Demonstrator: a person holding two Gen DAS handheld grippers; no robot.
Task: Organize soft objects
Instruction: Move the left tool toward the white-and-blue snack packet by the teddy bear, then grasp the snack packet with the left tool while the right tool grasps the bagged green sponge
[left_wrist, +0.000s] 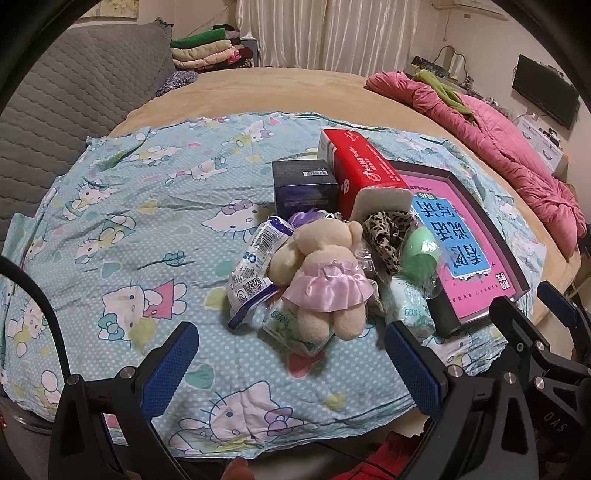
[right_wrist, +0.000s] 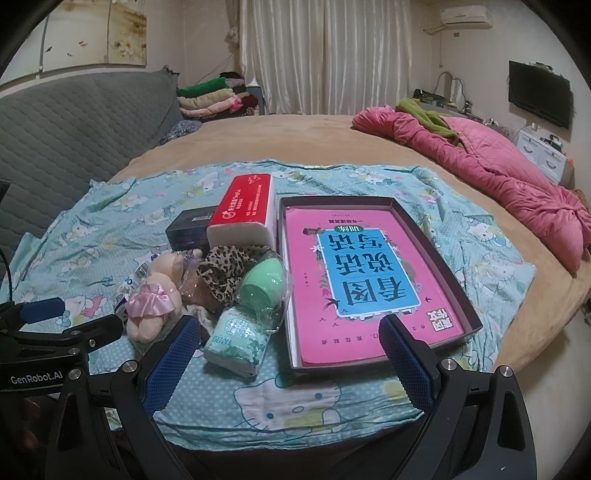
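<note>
A heap of small items lies on the cartoon-cat cloth (left_wrist: 122, 229). It holds a cream teddy bear in a pink skirt (left_wrist: 321, 273) (right_wrist: 155, 295), a leopard-print scrunchie (left_wrist: 388, 236) (right_wrist: 225, 269), a green egg-shaped sponge in clear wrap (left_wrist: 419, 251) (right_wrist: 260, 284), green tissue packs (left_wrist: 406, 302) (right_wrist: 236, 339) and a white-blue packet (left_wrist: 255, 266). My left gripper (left_wrist: 290, 328) is open just short of the bear. My right gripper (right_wrist: 290, 322) is open over the near edge of the dark tray (right_wrist: 439, 258), which holds a pink book (right_wrist: 369, 280). Neither gripper holds anything.
A red tissue pack (left_wrist: 364, 177) (right_wrist: 245, 210) and a dark box (left_wrist: 304, 188) (right_wrist: 188, 229) stand behind the heap. A pink quilt (right_wrist: 498, 173) lies on the bed's right side, a grey padded headboard (left_wrist: 74, 96) rises at the left, and folded clothes (right_wrist: 210, 96) sit at the back.
</note>
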